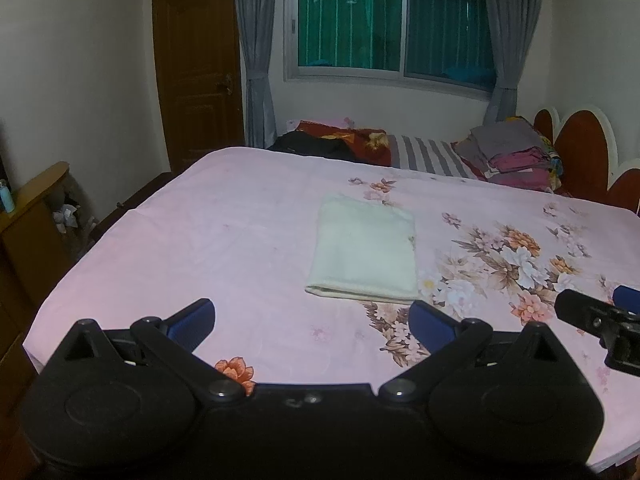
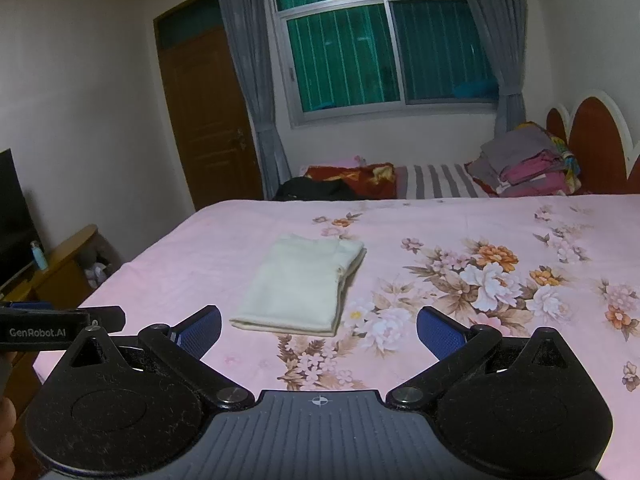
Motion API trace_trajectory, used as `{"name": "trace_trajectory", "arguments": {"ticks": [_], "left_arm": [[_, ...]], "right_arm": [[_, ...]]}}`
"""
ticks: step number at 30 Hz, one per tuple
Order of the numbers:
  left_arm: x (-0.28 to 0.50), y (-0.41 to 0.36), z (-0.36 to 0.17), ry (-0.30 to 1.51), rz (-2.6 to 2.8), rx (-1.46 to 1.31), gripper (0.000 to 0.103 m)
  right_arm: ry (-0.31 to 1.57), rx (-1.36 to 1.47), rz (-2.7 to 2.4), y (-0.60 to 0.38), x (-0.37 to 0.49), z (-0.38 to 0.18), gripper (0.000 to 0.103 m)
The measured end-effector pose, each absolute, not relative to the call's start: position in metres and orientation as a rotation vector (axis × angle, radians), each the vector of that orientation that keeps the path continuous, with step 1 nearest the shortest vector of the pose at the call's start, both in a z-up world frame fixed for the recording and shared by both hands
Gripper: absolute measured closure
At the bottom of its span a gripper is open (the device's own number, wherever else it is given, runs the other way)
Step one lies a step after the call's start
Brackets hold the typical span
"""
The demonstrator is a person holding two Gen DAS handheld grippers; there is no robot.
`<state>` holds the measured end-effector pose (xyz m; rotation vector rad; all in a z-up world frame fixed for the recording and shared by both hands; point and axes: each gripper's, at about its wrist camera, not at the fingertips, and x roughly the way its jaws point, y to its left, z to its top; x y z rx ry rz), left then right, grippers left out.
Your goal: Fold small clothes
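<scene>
Both tongs, left [image 1: 312,316] and right [image 2: 319,326], hung apart and empty at the bed's [image 1: 200,240] near edge; the folded cloth [image 1: 364,250] lay mid-bed. Best pinch both near corners evenly.

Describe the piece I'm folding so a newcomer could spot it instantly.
Start at the pink floral bedsheet. Near its middle, ahead of both open grippers, lies the cream cloth, folded into a flat rectangle. It is plain and pale, alone, unlike the dark stacked clothes by the headboard.
</scene>
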<state>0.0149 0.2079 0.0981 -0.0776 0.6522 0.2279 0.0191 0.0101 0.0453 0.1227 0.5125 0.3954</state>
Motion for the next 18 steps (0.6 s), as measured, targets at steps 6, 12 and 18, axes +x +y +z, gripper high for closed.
{"name": "trace_trajectory", "arguments": {"ticks": [6,12,18], "left_arm": [[0.02,0.207,0.096,0.667,0.215,-0.08,0.0],[0.032,0.206,0.089,0.692,0.18,-0.082,0.001],[0.054,0.21,0.079,0.695,0.142,-0.093,0.001]], "right_arm": [[0.515,0.126,0.398,0.007,0.022,0.043,0.0],[0.528,0.128,0.402,0.006,0.029,0.039,0.0],[0.544,0.131,0.384,0.002,0.042,0.032,0.0]]}}
